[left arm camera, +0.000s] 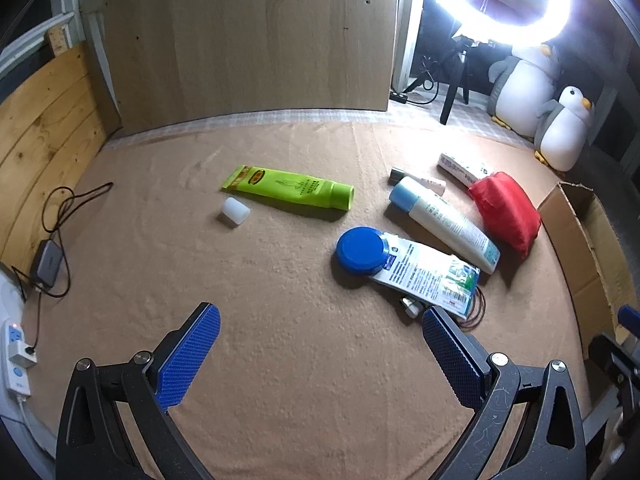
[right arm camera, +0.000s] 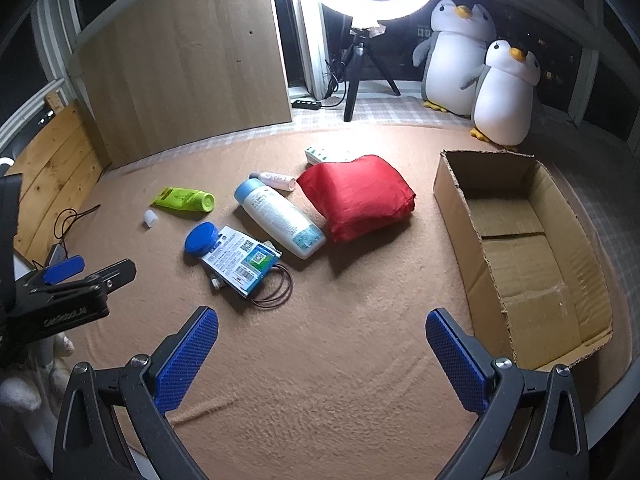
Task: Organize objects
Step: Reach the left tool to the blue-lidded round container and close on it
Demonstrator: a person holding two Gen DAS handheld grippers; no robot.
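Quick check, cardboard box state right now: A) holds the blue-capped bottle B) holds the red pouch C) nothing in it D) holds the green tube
C: the cardboard box shows only its bare floor, while the red pouch, green tube and blue-capped bottle all lie on the blanket to its left.

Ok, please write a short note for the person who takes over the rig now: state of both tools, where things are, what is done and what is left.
Left tool: open, holds nothing, above the blanket.
Right tool: open, holds nothing, beside the cardboard box.
On the blanket: green tube, small white cap, blue-lid tube, white bottle, red pouch, small pink tube, white packet, hair ties.
Done: nothing visible in the box.
Left: apparently all items, probably into the box.
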